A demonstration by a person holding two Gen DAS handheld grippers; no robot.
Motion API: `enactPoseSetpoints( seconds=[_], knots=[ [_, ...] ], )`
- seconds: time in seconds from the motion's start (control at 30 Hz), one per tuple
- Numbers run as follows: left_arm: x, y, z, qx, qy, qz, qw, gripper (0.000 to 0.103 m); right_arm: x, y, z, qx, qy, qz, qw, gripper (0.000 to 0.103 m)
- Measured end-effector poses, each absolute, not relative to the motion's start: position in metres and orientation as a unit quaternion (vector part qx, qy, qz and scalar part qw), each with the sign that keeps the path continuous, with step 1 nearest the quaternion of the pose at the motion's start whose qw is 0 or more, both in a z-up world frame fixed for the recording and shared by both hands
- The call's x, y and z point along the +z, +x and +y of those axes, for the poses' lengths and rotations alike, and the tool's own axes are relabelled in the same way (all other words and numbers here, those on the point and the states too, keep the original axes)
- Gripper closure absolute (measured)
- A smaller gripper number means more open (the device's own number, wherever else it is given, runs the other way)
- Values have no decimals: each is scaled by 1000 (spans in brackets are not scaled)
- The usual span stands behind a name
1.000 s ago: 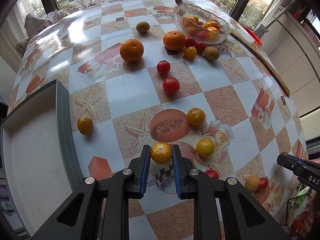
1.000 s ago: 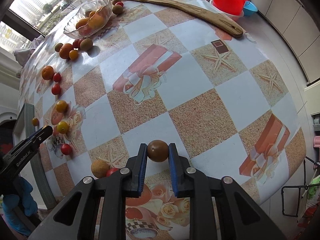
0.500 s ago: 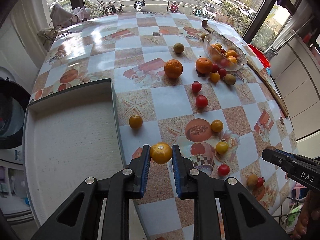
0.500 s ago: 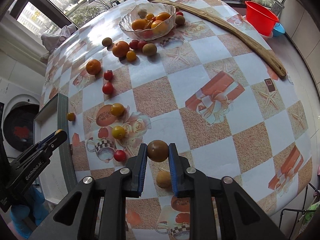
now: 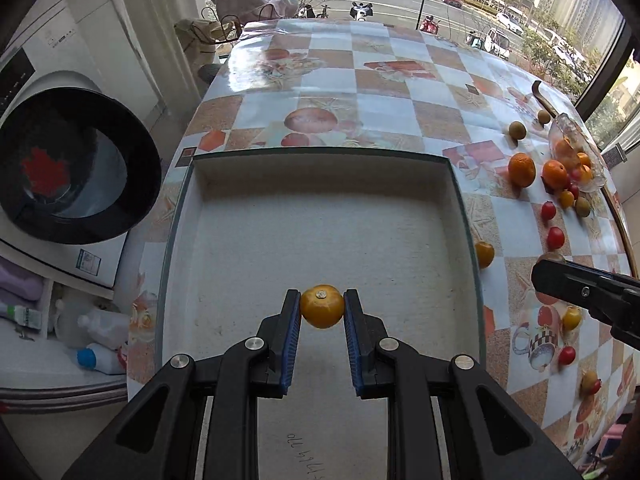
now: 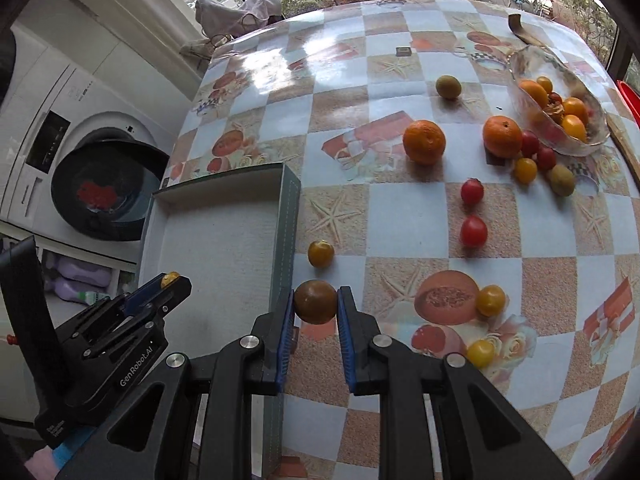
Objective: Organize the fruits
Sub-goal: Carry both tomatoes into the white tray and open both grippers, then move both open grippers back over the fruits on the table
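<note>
Small orange-yellow fruit (image 5: 322, 306), round, smooth skin, pale stem scar on top, clamped between the blue pads of the left tongs (image 5: 322, 312), held over the near part of the white-lined tray (image 5: 320, 216); whether it touches the tray floor, cannot tell. Right tongs (image 6: 316, 308) clamped on a darker fruit (image 6: 315, 301), brown-olive with a reddish tint, round, dull shine, positioned just right of the tray's dark green right wall (image 6: 286, 240), over the table (image 6: 400, 220). Tray is shallow, square-ish, grey-green rim, sits at the left near part of the table. One small yellow-orange fruit (image 6: 321, 253) lies on the table just beside the tray wall, just beyond the brown fruit. Further right: two red cherry tomatoes (image 6: 473, 211), two yellow tomatoes (image 6: 486, 322) on the printed melon and rose pattern. Far right: two big oranges (image 6: 424, 142), one greenish-brown fruit (image 6: 448, 87) farther back, a cluster of small red, yellow and greenish fruits next to a glass bowl (image 6: 524, 92) holding orange and yellow fruit. Table has a checkered tablecloth with starfish and fruit prints. Washing machine (image 6: 72, 168) with open dark door left of the table, bottles (image 5: 96, 344) on a low shelf below it. Window with street and parked vehicles beyond the far edge.
</note>
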State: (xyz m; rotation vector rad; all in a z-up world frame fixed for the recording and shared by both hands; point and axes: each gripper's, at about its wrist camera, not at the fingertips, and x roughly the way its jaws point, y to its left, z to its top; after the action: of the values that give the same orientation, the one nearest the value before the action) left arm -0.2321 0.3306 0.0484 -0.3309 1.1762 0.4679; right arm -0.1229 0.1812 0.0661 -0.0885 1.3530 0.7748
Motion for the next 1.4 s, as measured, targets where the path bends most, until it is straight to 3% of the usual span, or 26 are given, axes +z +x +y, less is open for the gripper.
enactPoseSetpoints(
  seconds=[0.57,0.6,0.7,0.8,0.87,1.0,1.03,1.4],
  knots=[
    [17,-230,363,244,-138,562,778,79,19,-112,282,360,-109,629,681,79],
    [18,-230,363,246,-134,562,778,76,17,-112,284,360,-115,629,679,79],
    [20,-233,365,263,-123,555,779,18,14,-117,287,361,-130,628,677,79],
    [20,-236,367,266,-119,552,781,18,14,-118,289,365,-138,626,676,76],
    [17,-236,368,264,-121,559,776,18,15,-117,290,373,-127,630,669,67],
    [21,-239,368,258,-130,558,778,18,31,-119,287,396,-92,619,672,25],
    [22,-239,367,259,-128,557,778,18,37,-120,284,398,-86,613,677,20],
    [42,-218,325,215,-95,557,796,18,63,-106,191,321,-34,606,727,20]
  ],
)
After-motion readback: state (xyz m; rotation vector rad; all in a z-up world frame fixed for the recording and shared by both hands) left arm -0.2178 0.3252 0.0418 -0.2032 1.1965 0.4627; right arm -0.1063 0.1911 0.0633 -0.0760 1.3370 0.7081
